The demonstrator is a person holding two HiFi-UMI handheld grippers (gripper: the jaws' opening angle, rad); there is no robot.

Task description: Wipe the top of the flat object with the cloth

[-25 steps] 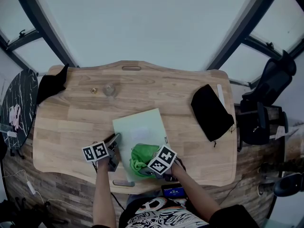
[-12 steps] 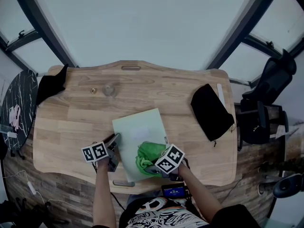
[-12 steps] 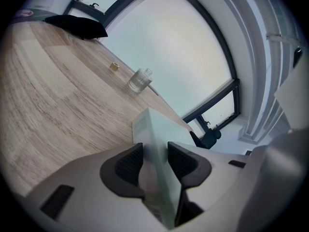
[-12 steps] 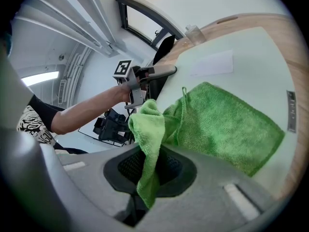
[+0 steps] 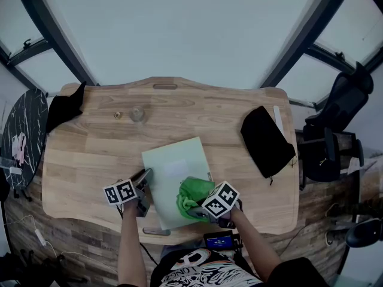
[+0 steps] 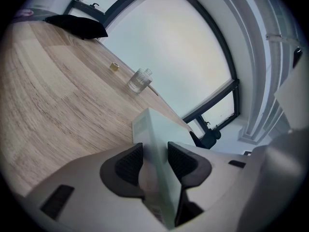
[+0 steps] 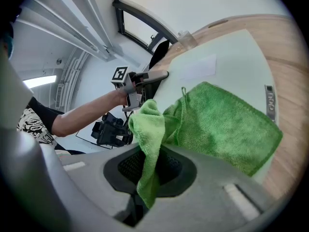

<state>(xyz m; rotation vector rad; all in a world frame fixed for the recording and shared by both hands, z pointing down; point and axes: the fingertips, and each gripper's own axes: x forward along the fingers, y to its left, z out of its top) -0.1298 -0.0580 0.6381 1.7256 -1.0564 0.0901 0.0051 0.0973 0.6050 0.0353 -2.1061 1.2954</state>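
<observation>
Wooden worktop (image 5: 84, 154) carried the pale board (image 5: 170, 160). The left gripper (image 5: 145, 174) clamped the board's left edge; the right gripper (image 5: 197, 211) pinched the green cloth (image 5: 192, 193), lying on its near-right corner. Pressing flat while sweeping outward would likely wipe best.

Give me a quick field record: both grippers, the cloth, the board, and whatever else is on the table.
left gripper: shut on pale green flat board, at its left edge
right gripper: shut on green microfibre cloth
cloth: lying on board's near right part
board: on light wooden table
other: black pouch at right, small glass jar far left
</observation>
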